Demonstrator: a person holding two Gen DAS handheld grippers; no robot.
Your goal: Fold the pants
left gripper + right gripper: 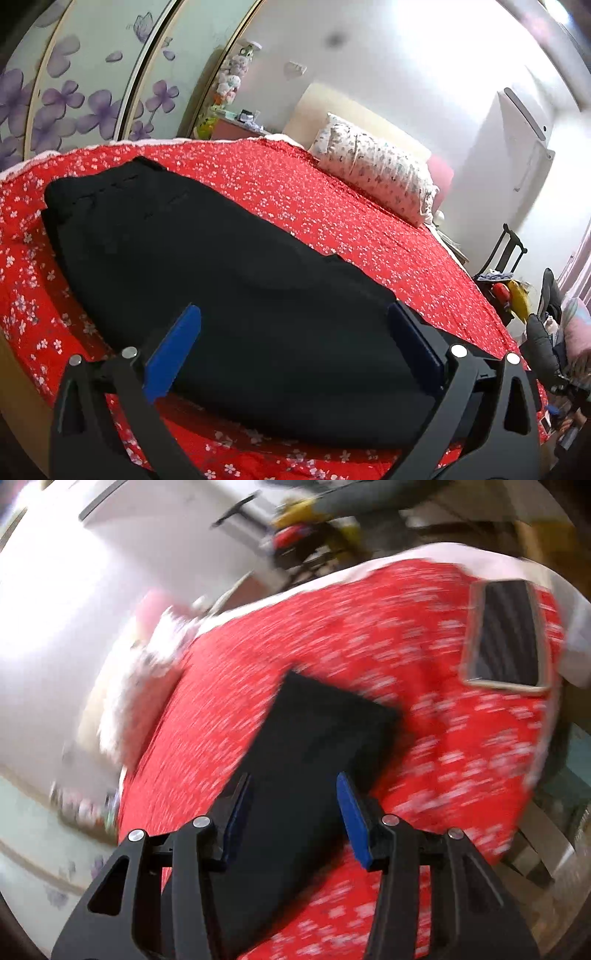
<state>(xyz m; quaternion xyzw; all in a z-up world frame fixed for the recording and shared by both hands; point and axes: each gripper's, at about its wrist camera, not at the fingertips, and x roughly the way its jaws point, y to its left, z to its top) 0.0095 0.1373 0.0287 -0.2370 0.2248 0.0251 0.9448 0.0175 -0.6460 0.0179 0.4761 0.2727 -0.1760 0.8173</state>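
Black pants (pixel 207 258) lie flat in a long folded strip on a red flowered bedspread (pixel 332 199). My left gripper (pixel 293 310) hovers over the near end of the strip, jaws wide open, with the cloth under the blue pads (pixel 173 350) but not pinched. In the blurred right wrist view the narrow end of the pants (pixel 325 731) stretches away across the bedspread (pixel 369 635). My right gripper (pixel 293 779) stands over it with jaws about half apart; the cloth runs beneath and between the fingers, not pressed by the pads.
A flowered pillow (pixel 376 170) lies at the head of the bed. A phone (pixel 506 635) rests on the bedspread near its far corner. Wardrobe doors with purple flowers (pixel 74 92) stand behind the bed. Clutter and a chair (pixel 517 291) crowd the right side.
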